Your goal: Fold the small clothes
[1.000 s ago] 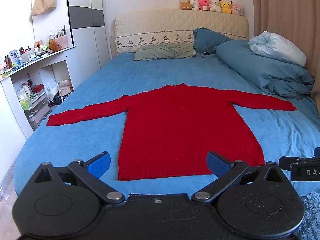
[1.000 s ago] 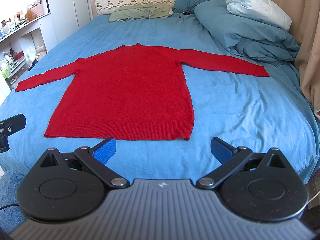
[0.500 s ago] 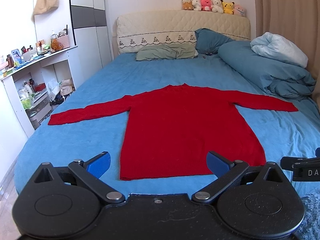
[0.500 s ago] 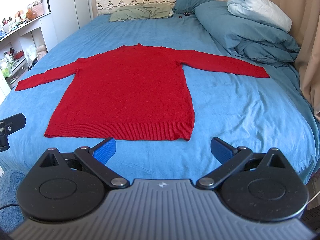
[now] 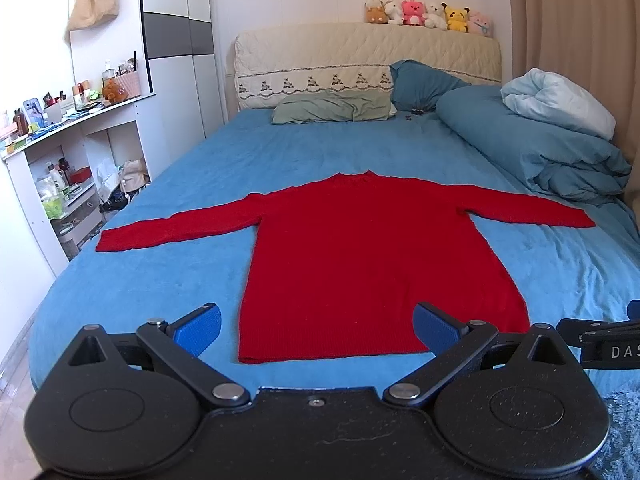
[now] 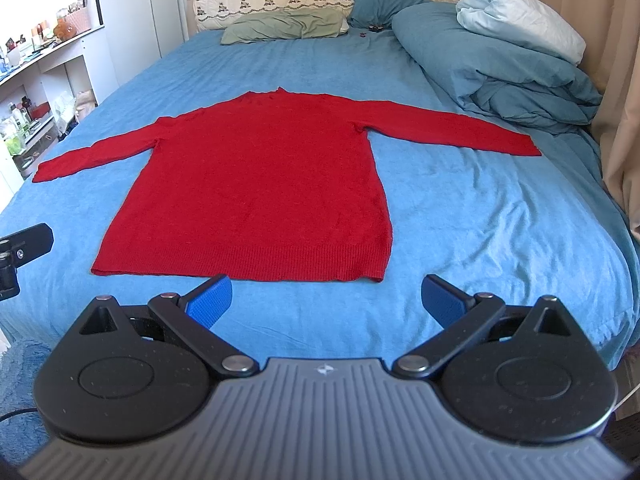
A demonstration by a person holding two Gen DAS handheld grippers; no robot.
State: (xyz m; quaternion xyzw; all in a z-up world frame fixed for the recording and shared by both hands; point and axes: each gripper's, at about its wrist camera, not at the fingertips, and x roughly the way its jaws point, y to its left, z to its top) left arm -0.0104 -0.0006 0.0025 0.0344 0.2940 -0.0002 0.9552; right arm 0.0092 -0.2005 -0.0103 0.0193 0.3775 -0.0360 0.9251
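Two grippers hover at the foot of the bed [image 5: 160, 280], both with blue pads spread wide and holding nothing: the left gripper [image 5: 317, 324] near the hem's left corner, the right gripper [image 6: 326, 298] just short of the hem's right half. One red sweater [image 5: 360, 256] lies flat on the blue sheet, sleeves stretched out sideways, collar toward the green pillow [image 5: 332, 109]. A rolled duvet [image 6: 500, 60] sits beside the right sleeve.
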